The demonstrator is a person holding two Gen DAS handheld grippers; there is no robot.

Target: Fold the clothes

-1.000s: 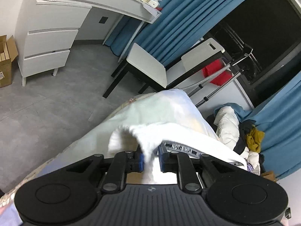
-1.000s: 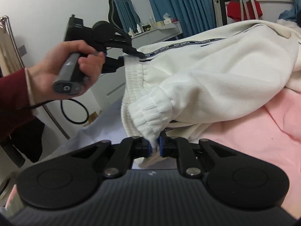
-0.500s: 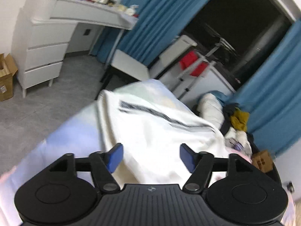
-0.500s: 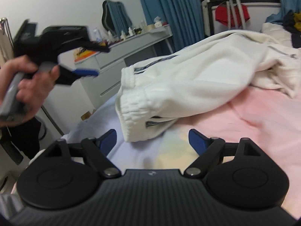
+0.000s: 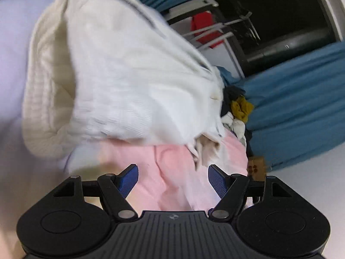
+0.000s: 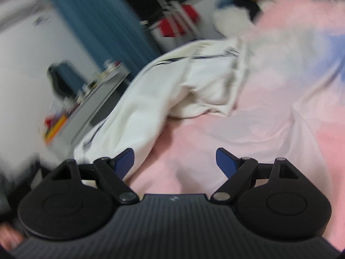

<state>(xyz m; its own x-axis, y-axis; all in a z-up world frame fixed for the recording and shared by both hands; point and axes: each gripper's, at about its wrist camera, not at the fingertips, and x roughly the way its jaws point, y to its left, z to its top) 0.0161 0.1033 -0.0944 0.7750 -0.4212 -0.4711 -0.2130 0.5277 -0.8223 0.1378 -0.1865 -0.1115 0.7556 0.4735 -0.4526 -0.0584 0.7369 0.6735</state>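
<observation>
While each gripper (image 5: 173,178) (image 6: 175,161) gapes empty, white garment (image 5: 129,82) lies bunched on pink sheet (image 5: 172,166).

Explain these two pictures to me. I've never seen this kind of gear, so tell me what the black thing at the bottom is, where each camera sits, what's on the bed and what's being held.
The black shape is a hand-held gripper with two blue-tipped fingers. A person carries one in each hand, and each has a wide-angle camera looking forward along its fingers.

One picture is from the left gripper, the other from the right gripper. Both are open and hold nothing.

On the pink sheet lies a white garment with a dark printed stripe, partly bunched; it shows in both views. It is too blurred to tell what kind of garment.

Behind are blue curtains, a clothes pile and, in the right view, a white desk. Both pictures are motion-blurred.
</observation>
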